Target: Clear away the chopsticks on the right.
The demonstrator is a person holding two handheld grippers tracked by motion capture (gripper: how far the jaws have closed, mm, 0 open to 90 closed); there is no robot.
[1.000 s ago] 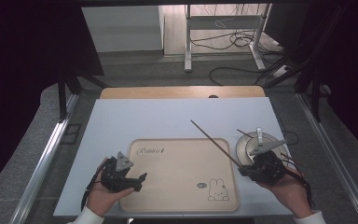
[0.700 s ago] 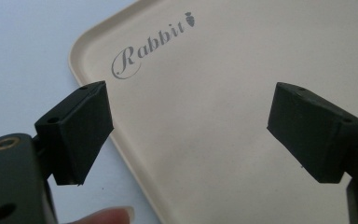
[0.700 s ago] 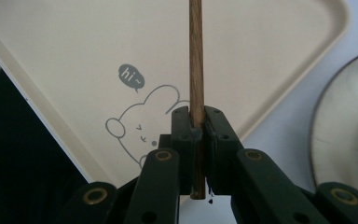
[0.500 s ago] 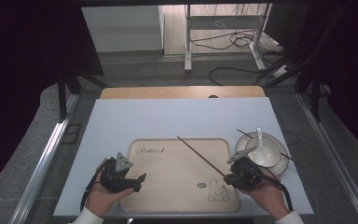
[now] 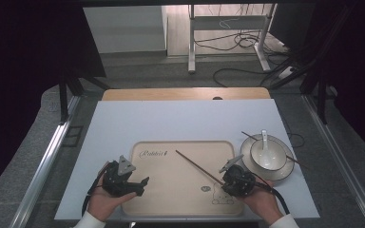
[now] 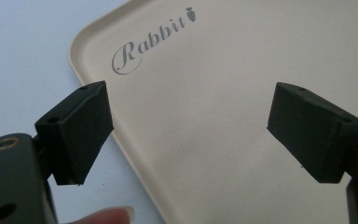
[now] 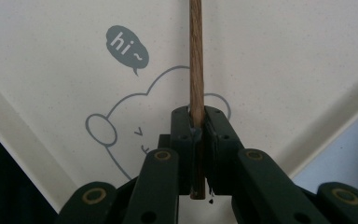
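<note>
A beige tray (image 5: 171, 183) printed with "Rabbit" and a cartoon lies on the white table. My right gripper (image 5: 225, 179) is shut on a brown chopstick (image 5: 195, 164) that reaches up and left over the tray; in the right gripper view the chopstick (image 7: 196, 60) sits clamped between the jaws of the right gripper (image 7: 196, 122) above the cartoon. My left gripper (image 5: 141, 184) rests open at the tray's left edge; in the left gripper view the left gripper (image 6: 189, 128) has its jaws wide apart over the tray (image 6: 223, 93), holding nothing.
A white bowl (image 5: 268, 154) with a white spoon (image 5: 264, 138) in it stands on a plate (image 5: 281, 172) right of the tray. A second chopstick (image 5: 249, 136) lies across that plate. Cables run on the floor beyond the table.
My right gripper has carried the chopstick left and toward me, from the bowl to over the tray's lower right part. The left gripper has stayed put.
</note>
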